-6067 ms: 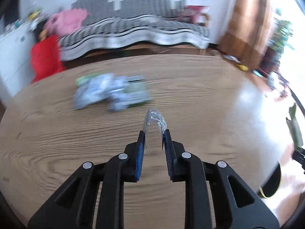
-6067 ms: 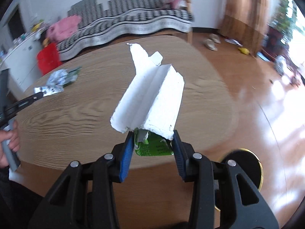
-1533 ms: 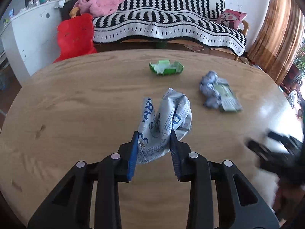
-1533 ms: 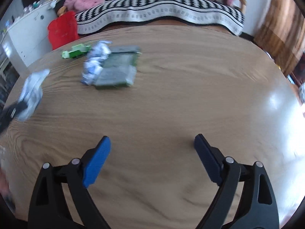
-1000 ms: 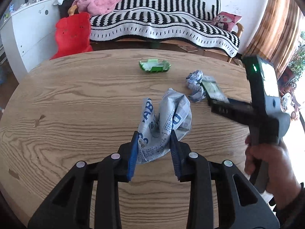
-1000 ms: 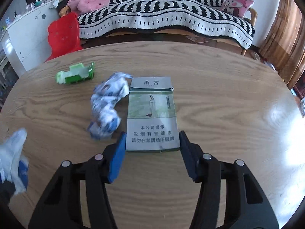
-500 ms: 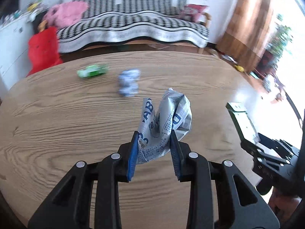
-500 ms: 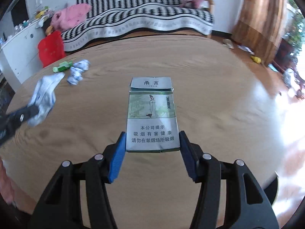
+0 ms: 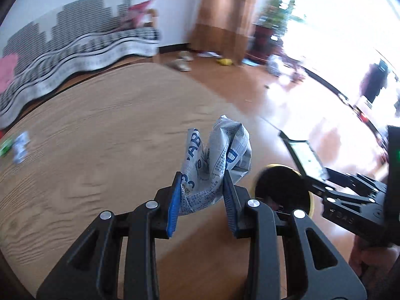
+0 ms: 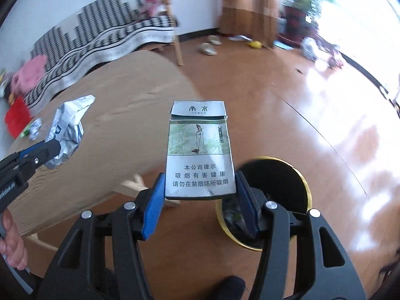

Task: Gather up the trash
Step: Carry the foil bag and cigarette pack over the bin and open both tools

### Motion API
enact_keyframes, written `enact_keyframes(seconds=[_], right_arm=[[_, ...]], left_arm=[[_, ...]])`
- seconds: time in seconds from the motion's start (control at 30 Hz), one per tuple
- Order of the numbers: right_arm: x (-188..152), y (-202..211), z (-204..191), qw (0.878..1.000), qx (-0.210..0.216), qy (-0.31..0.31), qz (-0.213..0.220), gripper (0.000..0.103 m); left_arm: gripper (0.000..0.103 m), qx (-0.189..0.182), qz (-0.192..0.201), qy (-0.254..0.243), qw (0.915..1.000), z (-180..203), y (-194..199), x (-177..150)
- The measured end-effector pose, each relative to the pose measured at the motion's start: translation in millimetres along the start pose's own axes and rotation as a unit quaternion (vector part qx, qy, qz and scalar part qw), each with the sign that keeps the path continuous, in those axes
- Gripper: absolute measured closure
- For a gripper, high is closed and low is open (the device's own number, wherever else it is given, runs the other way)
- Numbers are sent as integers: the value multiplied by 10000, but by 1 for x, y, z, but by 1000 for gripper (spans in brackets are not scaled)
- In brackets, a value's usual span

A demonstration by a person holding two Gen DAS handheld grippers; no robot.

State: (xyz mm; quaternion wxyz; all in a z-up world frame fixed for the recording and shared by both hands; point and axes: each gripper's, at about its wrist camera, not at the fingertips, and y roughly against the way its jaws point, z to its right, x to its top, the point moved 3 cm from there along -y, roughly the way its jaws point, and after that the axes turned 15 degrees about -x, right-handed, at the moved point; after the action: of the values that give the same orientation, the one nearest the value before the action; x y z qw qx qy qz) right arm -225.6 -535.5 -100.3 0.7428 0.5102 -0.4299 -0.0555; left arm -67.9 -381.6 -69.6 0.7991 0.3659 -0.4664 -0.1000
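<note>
While left tongs (image 9: 202, 197) pinch "AB"-printed wrapper (image 9: 217, 160), right tongs (image 10: 200, 195) clamp "南京" pack (image 10: 200, 150).

Bin (image 10: 275, 187) interior partly behind right tongs (image 10: 200, 197); far table scraps (image 9: 18, 146) blurred beyond telling

A sofa (image 10: 105, 35) under a black-and-white striped throw stands against the white wall beyond the bench's far edge. A pink bundle (image 10: 30, 75) lies at its left end, a red bag (image 10: 16, 120) below that. Brown curtains (image 10: 250, 7) hang right of the sofa, with slippers (image 10: 210, 45) on the glossy wooden floor (image 10: 312, 130) nearby.
</note>
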Motion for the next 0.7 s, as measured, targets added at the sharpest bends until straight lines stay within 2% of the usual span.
enact_keyframes(seconds=[0.1, 0.3, 0.43, 0.7], right_arm=[[-16, -15, 45, 9993, -159, -268, -220, 49], [-36, -46, 95, 9952, -274, -600, -726, 49], [-45, -58, 107, 9915, -215, -785, -1011, 49], [-37, -75, 103, 9869, -92, -960, -1296, 49]], left_arm=[[72, -241, -123, -266, 9993, 37, -25, -5], [72, -473, -340, -565, 9967, 78, -65, -12], [72, -494, -424, -597, 9961, 82, -79, -8], [72, -496, -548, -560, 9957, 86, -95, -6]])
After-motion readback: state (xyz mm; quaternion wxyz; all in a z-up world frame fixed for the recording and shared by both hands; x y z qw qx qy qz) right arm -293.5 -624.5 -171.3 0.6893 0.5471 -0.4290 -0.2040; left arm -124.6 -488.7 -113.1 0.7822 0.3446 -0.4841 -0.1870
